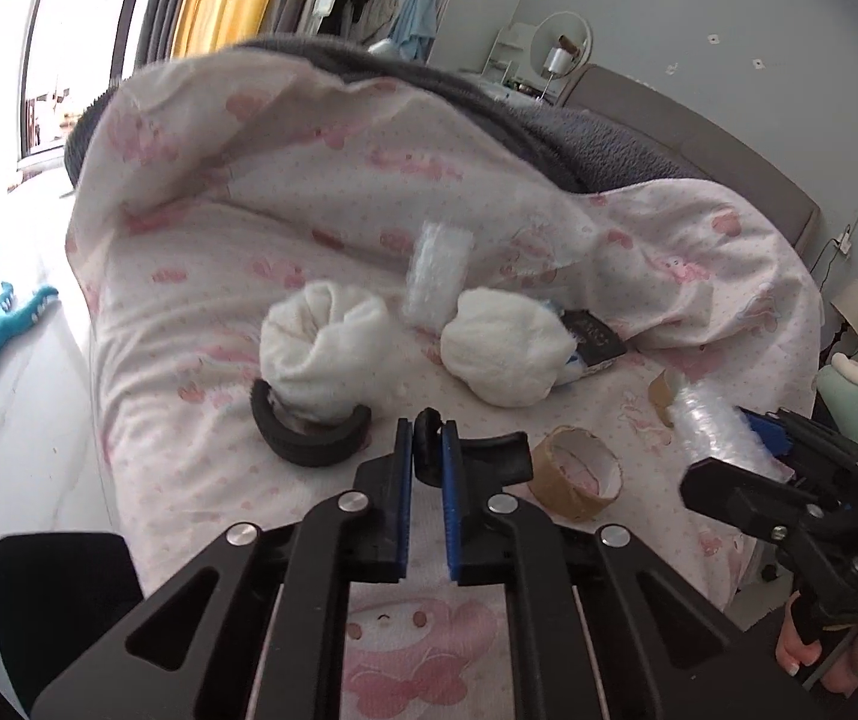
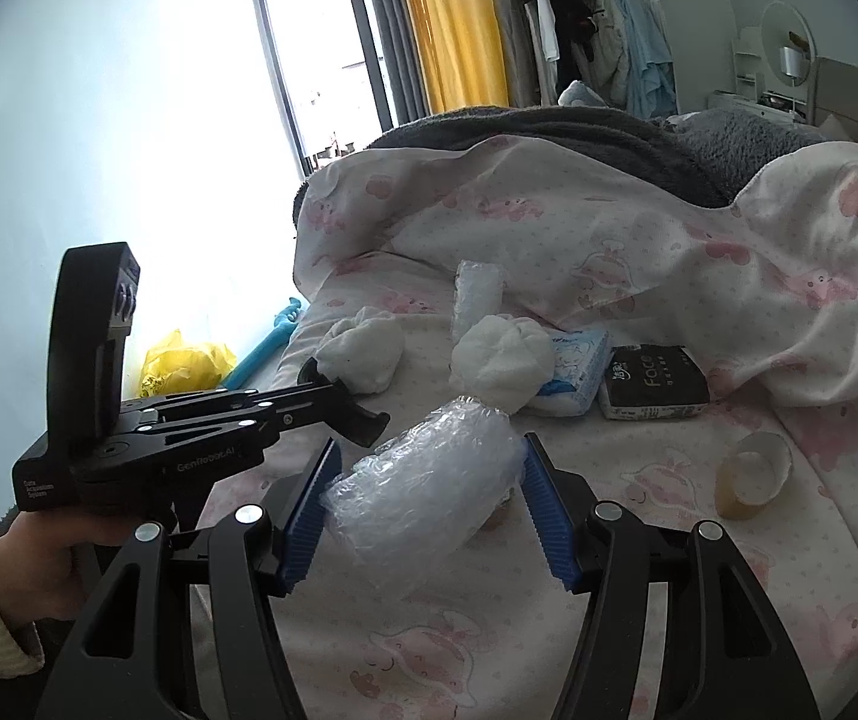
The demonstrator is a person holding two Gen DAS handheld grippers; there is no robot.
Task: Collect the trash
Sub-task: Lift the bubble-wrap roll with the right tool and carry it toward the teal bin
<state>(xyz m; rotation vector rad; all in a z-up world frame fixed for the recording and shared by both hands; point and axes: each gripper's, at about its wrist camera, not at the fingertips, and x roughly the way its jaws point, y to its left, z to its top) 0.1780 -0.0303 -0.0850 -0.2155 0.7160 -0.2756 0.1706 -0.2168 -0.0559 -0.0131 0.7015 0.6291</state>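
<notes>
You have a black curved strip (image 1: 429, 438) clamped in your left gripper (image 1: 427, 450) and a bubble-wrap roll (image 2: 429, 468) squeezed in your right gripper (image 2: 429, 480) above the bed (image 2: 639, 480), while two tape rings (image 1: 579, 477), another wrap roll (image 1: 438, 273) and a second black strip (image 1: 309, 435) remain uncollected.
</notes>
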